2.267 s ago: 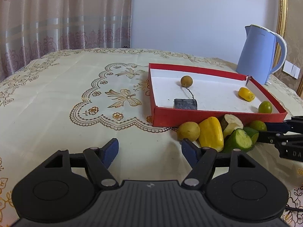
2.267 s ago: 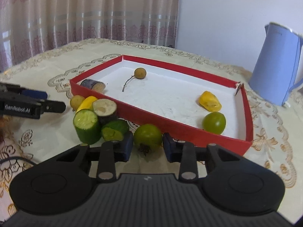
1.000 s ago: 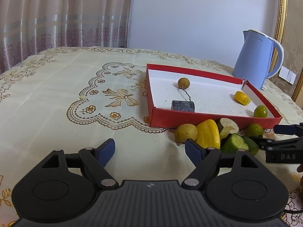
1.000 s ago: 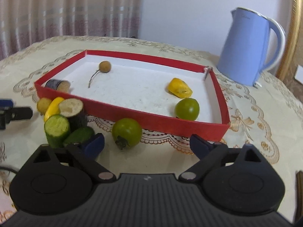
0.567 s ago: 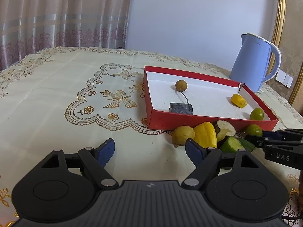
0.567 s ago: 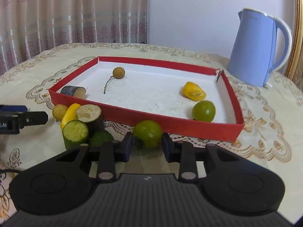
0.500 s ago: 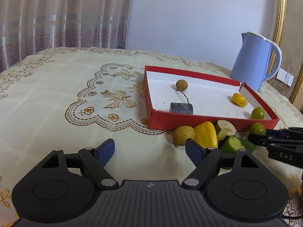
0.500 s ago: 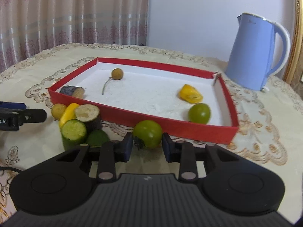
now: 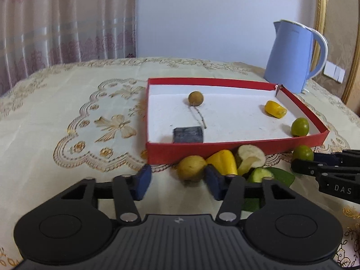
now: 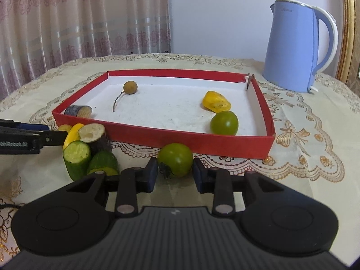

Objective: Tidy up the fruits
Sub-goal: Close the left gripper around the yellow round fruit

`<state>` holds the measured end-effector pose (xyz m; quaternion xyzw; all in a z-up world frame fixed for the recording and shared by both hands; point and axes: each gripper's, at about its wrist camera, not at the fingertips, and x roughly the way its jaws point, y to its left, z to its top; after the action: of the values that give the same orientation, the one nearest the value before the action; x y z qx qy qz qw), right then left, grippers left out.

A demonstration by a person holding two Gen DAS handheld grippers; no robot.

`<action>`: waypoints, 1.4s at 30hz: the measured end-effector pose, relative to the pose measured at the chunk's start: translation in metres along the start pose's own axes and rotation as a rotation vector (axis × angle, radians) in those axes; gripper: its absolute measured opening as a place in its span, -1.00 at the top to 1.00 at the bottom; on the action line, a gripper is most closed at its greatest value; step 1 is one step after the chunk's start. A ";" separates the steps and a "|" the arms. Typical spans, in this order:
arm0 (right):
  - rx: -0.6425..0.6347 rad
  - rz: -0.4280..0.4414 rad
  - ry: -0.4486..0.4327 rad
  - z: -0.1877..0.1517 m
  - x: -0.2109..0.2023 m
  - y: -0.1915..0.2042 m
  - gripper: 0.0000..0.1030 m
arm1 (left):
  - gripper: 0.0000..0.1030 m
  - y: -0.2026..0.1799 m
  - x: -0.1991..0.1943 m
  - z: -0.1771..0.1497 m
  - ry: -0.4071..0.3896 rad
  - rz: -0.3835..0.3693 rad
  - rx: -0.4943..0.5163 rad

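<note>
A red tray (image 9: 247, 145) (image 10: 191, 138) holds a brown longan (image 9: 196, 98) (image 10: 130, 87), a dark eggplant piece (image 9: 188, 134) (image 10: 78, 111), a yellow pepper piece (image 9: 275, 109) (image 10: 216, 104) and a green tomato (image 9: 299, 127) (image 10: 224, 122). In front of it lie a small yellow potato (image 9: 191, 167), a yellow pepper (image 9: 222, 162), an eggplant slice (image 10: 93, 135) and cucumber pieces (image 10: 77, 159). My right gripper (image 10: 174, 173) is shut on a green tomato (image 10: 175, 159) (image 9: 302, 153) on the cloth. My left gripper (image 9: 177, 181) is open, the potato just ahead by its right finger.
A blue electric kettle (image 9: 292, 57) (image 10: 297, 47) stands behind the tray's right corner. The table has a cream embroidered cloth (image 9: 74, 112). Curtains hang behind the table at the left.
My right gripper closed on the green tomato in front of the tray. My left gripper moved forward and right, closer to the potato, and narrowed its opening somewhat.
</note>
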<state>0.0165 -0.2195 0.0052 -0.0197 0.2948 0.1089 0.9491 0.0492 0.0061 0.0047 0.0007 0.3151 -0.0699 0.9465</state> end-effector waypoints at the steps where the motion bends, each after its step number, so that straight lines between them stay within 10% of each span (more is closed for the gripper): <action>1: 0.001 0.001 -0.001 0.000 0.000 0.000 0.39 | 0.14 -0.003 0.000 0.001 0.001 0.010 0.006; 9: 0.002 0.006 -0.007 -0.001 -0.001 0.000 0.39 | 0.24 0.013 -0.024 -0.010 -0.026 0.226 0.012; 15: -0.003 0.008 -0.006 -0.001 -0.001 0.001 0.39 | 0.24 0.027 -0.030 0.000 -0.024 0.039 -0.059; 42: 0.016 0.013 -0.003 -0.001 0.001 -0.001 0.38 | 0.40 -0.006 0.016 0.002 0.047 0.018 0.013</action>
<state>0.0168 -0.2200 0.0040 -0.0098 0.2946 0.1127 0.9489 0.0622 -0.0020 -0.0031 0.0115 0.3367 -0.0635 0.9394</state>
